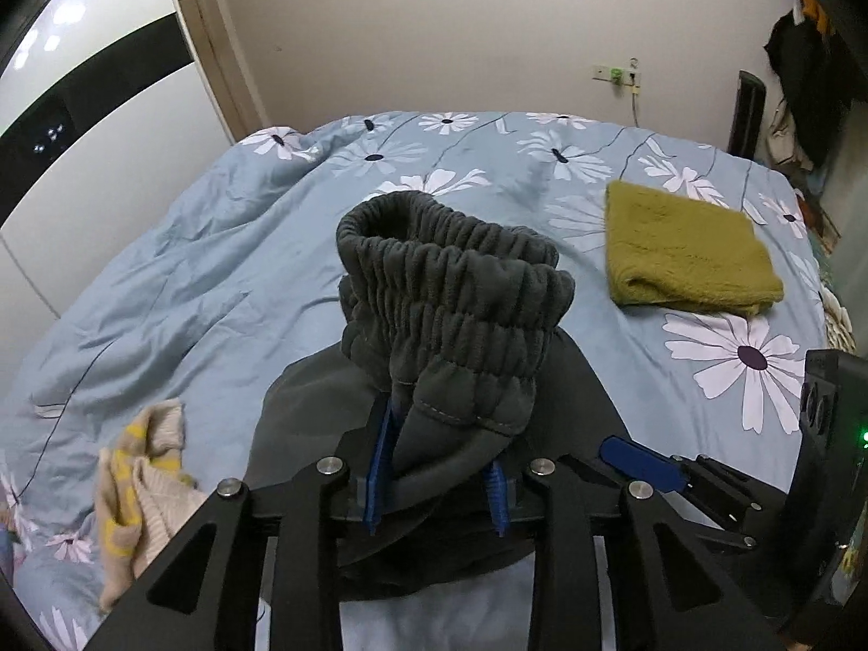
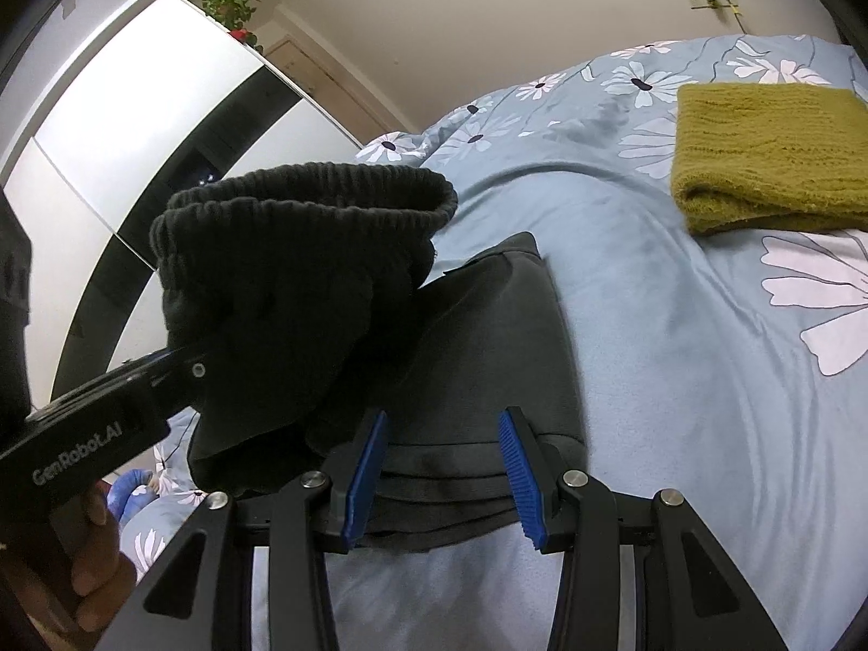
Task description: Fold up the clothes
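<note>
In the left wrist view, the left gripper [image 1: 439,466] is clamped on a bunch of the dark grey trousers [image 1: 450,293], lifting their gathered waistband above the rest of the garment, which lies on the flowered bedcover [image 1: 217,249]. A folded green sweater [image 1: 683,249] rests well apart to the right, and a cream and yellow garment [image 1: 144,477] lies crumpled at the near left.

In the right wrist view, the right gripper [image 2: 442,472] stands half open, its blue pads either side of the stacked folded edge [image 2: 445,493] of the trousers; whether they press on it cannot be told. If they do not, the stack could likely slide and come undone as the waistband [image 2: 304,228] is carried over. The thick bunch could also slip from the left gripper [image 2: 179,363]. No containers are visible.
</note>
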Tool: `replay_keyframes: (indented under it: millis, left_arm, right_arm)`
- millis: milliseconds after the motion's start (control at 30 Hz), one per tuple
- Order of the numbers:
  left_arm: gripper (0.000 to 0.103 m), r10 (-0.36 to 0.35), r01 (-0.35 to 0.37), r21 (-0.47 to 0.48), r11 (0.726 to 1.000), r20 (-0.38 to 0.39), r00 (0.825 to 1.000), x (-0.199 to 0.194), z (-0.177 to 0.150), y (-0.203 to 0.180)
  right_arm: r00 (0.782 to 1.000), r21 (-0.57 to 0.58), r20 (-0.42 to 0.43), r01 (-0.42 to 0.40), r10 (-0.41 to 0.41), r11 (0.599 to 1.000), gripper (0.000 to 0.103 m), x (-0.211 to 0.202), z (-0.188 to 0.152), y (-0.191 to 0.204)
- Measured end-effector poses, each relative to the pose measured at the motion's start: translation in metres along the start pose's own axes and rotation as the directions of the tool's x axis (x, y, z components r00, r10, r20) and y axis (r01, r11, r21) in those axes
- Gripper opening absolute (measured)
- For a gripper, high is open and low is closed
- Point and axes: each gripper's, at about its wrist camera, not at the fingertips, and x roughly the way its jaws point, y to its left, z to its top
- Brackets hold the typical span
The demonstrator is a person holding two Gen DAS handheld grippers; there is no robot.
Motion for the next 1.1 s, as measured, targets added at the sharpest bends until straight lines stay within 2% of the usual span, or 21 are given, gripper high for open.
replay_keyframes:
  millis: [200,267,333,400,467,567,600,667,800,867,933,1000,1100]
  left_arm:
    - [0.038,0.035,-0.036,-0.029,0.999,-0.044,0.998,-0.009,0.002,0.004]
    - [0.053,0.026,-0.026,-0.014,1.000,-0.016,1.000,-0.020,0.003,-0.002]
    - [0.059,0.012,-0.012,0.006,1.000,0.022,1.000,-0.033,0.005,-0.009]
    - [0.061,-0.043,0.043,0.017,0.999,0.040,0.998,-0.044,0.007,-0.013]
    - [0.061,-0.127,0.127,0.006,0.992,0.046,0.991,-0.050,0.007,-0.010]
    - [0.061,-0.203,0.206,-0.076,0.976,0.046,0.978,-0.045,0.003,0.019]
    - [0.061,-0.201,0.205,-0.127,0.970,0.044,0.979,-0.039,0.000,0.036]
    - [0.061,-0.149,0.152,-0.248,0.957,0.028,0.988,-0.024,-0.009,0.074]
    - [0.061,-0.022,0.004,-0.418,0.909,-0.038,0.999,0.003,-0.036,0.138]
    - [0.061,0.011,-0.049,-0.437,0.898,-0.090,0.996,0.016,-0.049,0.151]
    - [0.061,0.000,-0.057,-0.437,0.898,-0.129,0.992,0.030,-0.063,0.153]
    - [0.061,-0.008,-0.054,-0.420,0.906,-0.143,0.990,0.037,-0.070,0.149]
    - [0.061,-0.012,-0.041,-0.403,0.914,-0.128,0.992,0.035,-0.080,0.143]
  right_arm:
    - [1.000,0.011,0.004,0.001,-0.002,1.000,0.047,-0.001,0.000,-0.001]
    - [1.000,0.013,0.005,0.002,-0.002,1.000,0.047,-0.001,0.000,-0.001]
    - [1.000,0.014,0.009,0.001,-0.001,1.000,0.047,-0.002,0.000,0.000]
    - [1.000,0.016,0.014,0.006,-0.006,1.000,0.047,-0.003,0.000,-0.001]
    - [1.000,0.020,0.020,0.009,-0.010,1.000,0.047,-0.006,0.000,-0.003]
    - [0.999,0.032,0.039,0.016,-0.017,0.999,0.047,-0.013,-0.001,-0.008]
    - [0.999,0.040,0.048,0.022,-0.024,0.999,0.047,-0.017,-0.002,-0.010]
    - [0.997,0.062,0.069,0.038,-0.042,0.997,0.048,-0.025,-0.002,-0.017]
    - [0.993,0.104,0.115,0.023,-0.035,0.994,0.048,-0.041,-0.001,-0.024]
    - [0.990,0.091,0.138,-0.002,-0.011,0.996,0.048,-0.049,0.001,-0.016]
    - [0.988,0.046,0.156,-0.033,0.025,0.998,0.048,-0.053,0.007,-0.001]
    - [0.988,-0.027,0.147,-0.040,0.043,0.999,0.048,-0.049,0.015,0.020]
    - [0.994,-0.145,0.103,-0.012,0.028,0.989,0.048,-0.039,0.024,0.052]
